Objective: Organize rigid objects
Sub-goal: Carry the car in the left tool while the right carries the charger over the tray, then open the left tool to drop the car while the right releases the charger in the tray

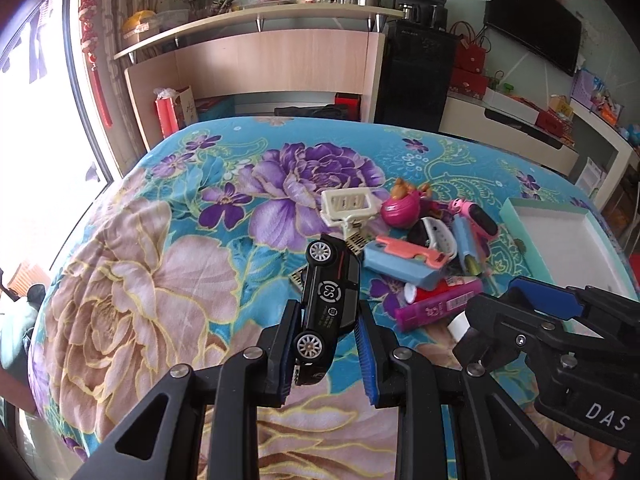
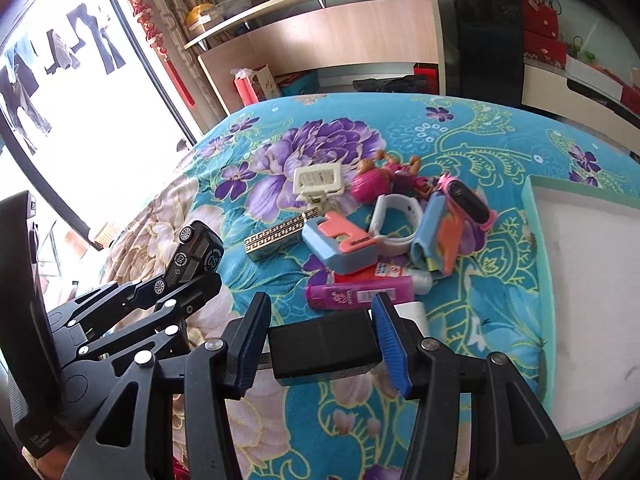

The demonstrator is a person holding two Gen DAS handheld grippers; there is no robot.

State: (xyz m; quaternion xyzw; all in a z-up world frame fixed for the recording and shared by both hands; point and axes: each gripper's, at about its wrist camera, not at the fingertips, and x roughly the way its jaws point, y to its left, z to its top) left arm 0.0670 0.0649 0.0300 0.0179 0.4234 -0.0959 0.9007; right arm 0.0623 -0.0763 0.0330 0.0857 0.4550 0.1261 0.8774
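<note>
A black toy car [image 1: 326,312] is clamped between the blue pads of the left gripper [image 1: 326,354], whose jaws are drawn in as far as the car's body allows. The car is held nose-up and tilted, clear of the floral blanket [image 1: 160,240], with its wheels turned toward the left of the left wrist view. In the right wrist view the same car [image 2: 192,254] is seen at the far left, raised above the bedding in the other gripper [image 2: 176,280].

A black rectangular block [image 2: 324,346] is gripped flat between the pads of the right gripper [image 2: 320,346]; the jaws are partly closed and pressed against its two short sides. A white object [image 2: 416,312] is partly hidden just behind the block, and what it is cannot be told.

Beyond both grippers, a pile of small items is left on the blanket: a purple tube [image 2: 358,294], a blue and pink toy piece [image 2: 340,246], a white wristband [image 2: 396,220], a pink and black smartwatch [image 2: 468,200], a pink ball-shaped toy [image 2: 370,186], a cream plastic clip-stand [image 2: 318,182] and a gold patterned bar [image 2: 276,238]. These are touching or overlapping one another.

To the right of the pile, a shallow tray with a mint rim [image 2: 538,240] and a white floor is set on the blanket. Nothing is seen inside it.
</note>
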